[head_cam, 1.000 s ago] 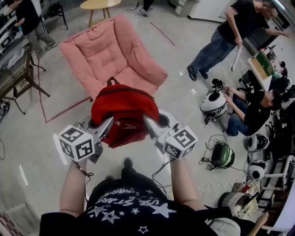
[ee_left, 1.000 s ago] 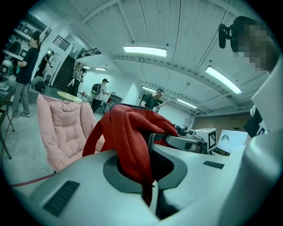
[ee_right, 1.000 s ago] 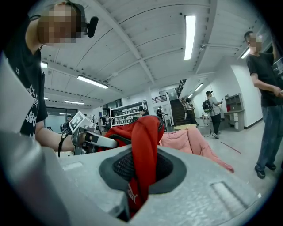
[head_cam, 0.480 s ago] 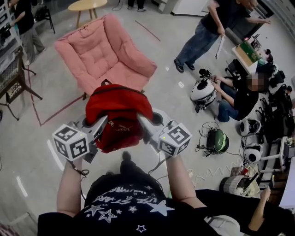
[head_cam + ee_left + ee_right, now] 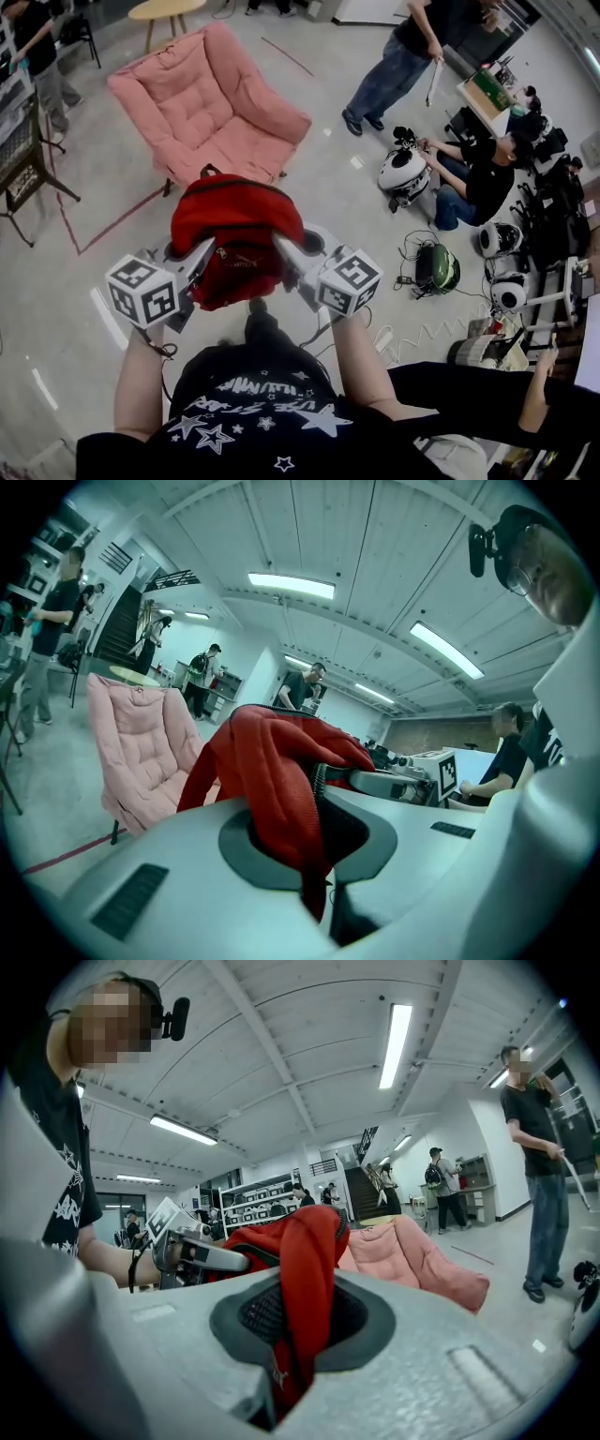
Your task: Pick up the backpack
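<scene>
Showing the red backpack (image 5: 239, 234) clear of the floor, held in front of the person's chest, between the two grippers and on the near side of the pink armchair (image 5: 206, 103). The left gripper (image 5: 208, 249) is closed almost fully on a fold of red fabric at the bag's left side; the right gripper (image 5: 281, 247) is likewise pinched down on a fold at its right side.

Risk, as judged: each grip has only thin cloth, not a strap or frame, so the bag's weight may draw a fold out from between the jaws. Should one side slip, the load would swing onto the other pinch and probably drop.

Orientation: in the head view the long axis runs away from the person, carry loop (image 5: 208, 172) toward the armchair. How steeply the bag hangs cannot be told.
</scene>
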A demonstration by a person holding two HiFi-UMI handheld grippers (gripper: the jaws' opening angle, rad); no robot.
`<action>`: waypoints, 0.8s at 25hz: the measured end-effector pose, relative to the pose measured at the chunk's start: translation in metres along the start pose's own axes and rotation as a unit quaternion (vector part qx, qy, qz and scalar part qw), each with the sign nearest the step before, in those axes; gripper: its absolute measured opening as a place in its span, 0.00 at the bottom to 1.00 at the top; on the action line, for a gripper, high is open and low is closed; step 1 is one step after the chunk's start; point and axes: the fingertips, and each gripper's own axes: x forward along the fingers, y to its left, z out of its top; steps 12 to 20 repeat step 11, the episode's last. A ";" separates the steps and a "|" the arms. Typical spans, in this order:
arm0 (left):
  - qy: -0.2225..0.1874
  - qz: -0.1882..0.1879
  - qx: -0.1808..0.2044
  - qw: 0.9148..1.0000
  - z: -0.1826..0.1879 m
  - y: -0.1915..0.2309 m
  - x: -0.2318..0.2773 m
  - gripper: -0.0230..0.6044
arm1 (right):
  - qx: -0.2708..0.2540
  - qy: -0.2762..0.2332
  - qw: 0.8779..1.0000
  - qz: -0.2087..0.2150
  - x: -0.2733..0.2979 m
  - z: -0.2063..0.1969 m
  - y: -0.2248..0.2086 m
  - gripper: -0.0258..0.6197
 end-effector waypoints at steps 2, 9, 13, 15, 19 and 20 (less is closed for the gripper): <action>0.000 -0.003 0.002 1.000 -0.004 0.002 -0.005 0.09 | -0.003 -0.002 1.000 -0.004 0.001 -0.003 0.006 0.11; 0.003 -0.012 0.007 1.000 -0.005 -0.005 -0.033 0.09 | -0.005 -0.004 1.000 -0.015 -0.002 -0.001 0.037 0.11; 0.004 -0.012 0.008 1.000 -0.006 -0.007 -0.048 0.09 | -0.005 -0.005 1.000 -0.016 -0.001 0.000 0.052 0.11; 0.004 -0.012 0.008 1.000 -0.006 -0.007 -0.048 0.09 | -0.005 -0.005 1.000 -0.016 -0.001 0.000 0.052 0.11; 0.004 -0.012 0.008 1.000 -0.006 -0.007 -0.048 0.09 | -0.005 -0.005 1.000 -0.016 -0.001 0.000 0.052 0.11; 0.004 -0.012 0.008 1.000 -0.006 -0.007 -0.048 0.09 | -0.005 -0.005 1.000 -0.016 -0.001 0.000 0.052 0.11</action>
